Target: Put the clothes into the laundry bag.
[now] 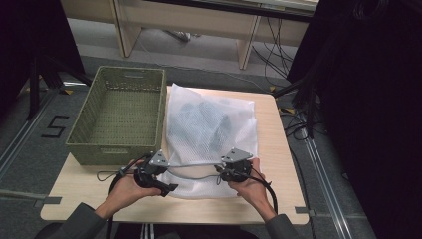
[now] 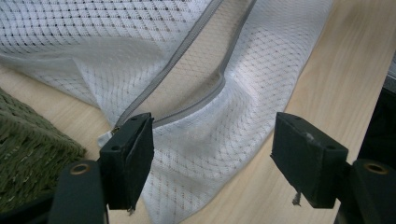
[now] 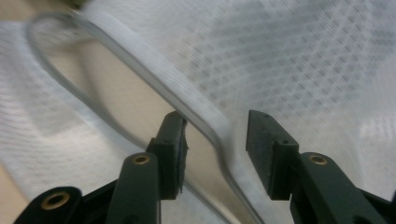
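Observation:
A white mesh laundry bag (image 1: 199, 107) lies on the wooden table (image 1: 278, 164), and a dark garment (image 1: 209, 124) shows through it. Its grey zipper (image 2: 187, 46) runs along the near edge and is unzipped, so the mouth gapes. My left gripper (image 1: 158, 180) sits at the bag's near left corner. In the left gripper view it (image 2: 215, 140) stands open, its jaws wide apart over the mesh corner. My right gripper (image 1: 230, 172) is at the near right of the mouth. In the right gripper view it (image 3: 215, 123) is open, with the zipper edge (image 3: 154, 70) passing between its jaws.
A green woven basket (image 1: 82, 117) stands empty on the table's left, close beside the bag, and its corner (image 2: 28, 140) shows in the left gripper view. Bare wood lies to the right of the bag and along the near edge. Dark stands and cables flank the table.

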`<state>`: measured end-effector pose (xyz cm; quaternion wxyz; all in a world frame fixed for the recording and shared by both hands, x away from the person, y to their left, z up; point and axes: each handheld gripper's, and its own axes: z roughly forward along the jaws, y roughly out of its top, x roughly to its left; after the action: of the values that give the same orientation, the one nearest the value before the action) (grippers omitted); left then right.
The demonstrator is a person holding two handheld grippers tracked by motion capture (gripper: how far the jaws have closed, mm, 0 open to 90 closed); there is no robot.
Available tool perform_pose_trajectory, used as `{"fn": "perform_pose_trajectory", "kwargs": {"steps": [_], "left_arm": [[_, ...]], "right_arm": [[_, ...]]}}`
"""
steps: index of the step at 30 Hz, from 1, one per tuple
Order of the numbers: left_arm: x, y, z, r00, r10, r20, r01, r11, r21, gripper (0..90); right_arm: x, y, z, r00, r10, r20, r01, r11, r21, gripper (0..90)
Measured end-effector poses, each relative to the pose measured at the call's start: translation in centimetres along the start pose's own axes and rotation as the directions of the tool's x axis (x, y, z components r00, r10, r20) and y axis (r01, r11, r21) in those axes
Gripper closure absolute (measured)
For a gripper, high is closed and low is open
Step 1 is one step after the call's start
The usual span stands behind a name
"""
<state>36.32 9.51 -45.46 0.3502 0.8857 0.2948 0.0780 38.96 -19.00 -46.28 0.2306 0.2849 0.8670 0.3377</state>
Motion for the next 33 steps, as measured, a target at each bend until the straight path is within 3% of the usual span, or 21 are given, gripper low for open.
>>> {"fn": "perform_pose_trajectory", "kwargs": {"steps": [1,2,3,4,5,6,7,9,10,11,14,16,18,19,21,24,25,27,28,29,33], "left_arm": [[0.0,0.0,0.0,0.9999,0.015,0.001,-0.015,0.9999,0.001,28.9],[0.0,0.0,0.0,0.9999,0.013,0.000,-0.013,0.9999,0.002,28.9],[0.1,0.0,0.0,0.9999,0.015,0.001,-0.015,0.9999,0.004,28.9],[0.0,0.0,0.1,0.9999,0.014,0.000,-0.014,0.9999,0.004,28.9],[0.1,0.0,0.0,0.9999,0.016,0.000,-0.016,0.9999,0.004,28.9],[0.1,0.0,0.0,0.9999,0.015,0.000,-0.015,0.9999,0.003,28.9],[0.1,0.0,0.0,0.9999,0.014,0.000,-0.014,0.9999,0.003,28.9],[0.2,0.0,0.1,0.9998,0.018,0.000,-0.018,0.9997,0.014,28.9],[0.2,0.0,0.2,1.0000,0.008,0.000,-0.008,0.9999,0.010,28.9],[0.2,0.0,0.2,0.9999,0.011,0.000,-0.011,0.9999,0.011,28.9],[0.2,0.0,0.3,0.9998,0.020,0.003,-0.020,0.9997,0.016,28.9],[0.2,0.0,0.3,0.9997,0.024,0.006,-0.024,0.9995,0.020,28.9],[0.1,-0.1,0.3,1.0000,0.004,0.003,-0.004,0.9999,0.015,28.9],[0.3,0.0,0.2,0.9998,0.017,0.003,-0.017,0.9997,0.016,28.9],[0.3,-0.1,0.2,0.9999,0.013,0.005,-0.013,0.9998,0.013,28.6],[0.3,-0.1,0.1,1.0000,-0.002,-0.002,0.002,1.0000,0.009,27.8],[0.4,-0.1,0.1,0.9999,0.014,-0.003,-0.014,0.9998,0.011,27.8],[0.4,-0.1,0.1,0.9999,0.010,-0.002,-0.010,0.9999,0.013,27.6],[0.4,-0.1,0.1,0.9999,0.010,-0.002,-0.010,0.9999,0.011,27.6],[0.4,-0.1,0.1,1.0000,0.007,0.000,-0.007,1.0000,0.004,27.6],[0.3,-0.1,0.0,0.9999,0.009,-0.006,-0.009,1.0000,0.002,27.5]], "right_arm": [[0.4,0.2,0.1,1.0000,-0.005,0.003,0.005,1.000,0.006,58.8],[0.5,0.4,0.4,0.9986,-0.052,0.001,0.052,0.999,-0.002,61.8],[1.0,0.6,0.6,0.9985,-0.055,0.006,0.054,0.998,0.009,68.9],[1.0,0.7,0.8,0.9962,-0.086,0.013,0.086,0.996,0.001,74.4],[1.4,0.8,0.8,0.9975,-0.069,0.016,0.068,0.998,0.012,80.9],[1.5,0.9,0.9,0.9946,-0.102,0.019,0.101,0.995,0.012,84.5],[1.6,1.0,0.9,0.9945,-0.103,0.018,0.103,0.994,0.027,86.9],[1.8,1.0,1.2,0.9936,-0.112,0.017,0.111,0.992,0.054,89.0],[1.6,1.0,1.5,0.9902,-0.138,0.020,0.137,0.989,0.061,89.3],[1.7,0.9,1.7,0.9923,-0.122,0.023,0.120,0.990,0.081,89.5],[2.1,0.5,2.8,0.9934,-0.114,0.000,0.113,0.985,0.127,89.7],[2.7,0.1,3.7,0.9910,-0.132,-0.021,0.134,0.978,0.157,89.6],[3.0,-0.3,4.3,0.9893,-0.142,-0.034,0.145,0.973,0.180,90.0],[3.0,-0.3,4.5,0.9876,-0.151,-0.043,0.156,0.970,0.184,90.0],[2.9,-0.3,4.3,0.9903,-0.134,-0.039,0.138,0.974,0.180,89.8],[2.4,0.1,3.6,0.9935,-0.108,-0.037,0.112,0.984,0.138,85.5],[2.2,0.4,3.1,0.9946,-0.098,-0.034,0.102,0.986,0.129,81.8],[2.0,0.7,2.4,0.9985,-0.035,-0.043,0.038,0.996,0.085,72.5],[1.8,0.7,2.2,0.9975,-0.043,-0.056,0.046,0.997,0.062,68.5],[1.7,0.7,1.6,0.9978,0.001,-0.066,0.003,0.998,0.069,62.5],[1.1,0.1,1.1,0.9962,0.045,-0.075,-0.039,0.997,0.070,43.9]]}}
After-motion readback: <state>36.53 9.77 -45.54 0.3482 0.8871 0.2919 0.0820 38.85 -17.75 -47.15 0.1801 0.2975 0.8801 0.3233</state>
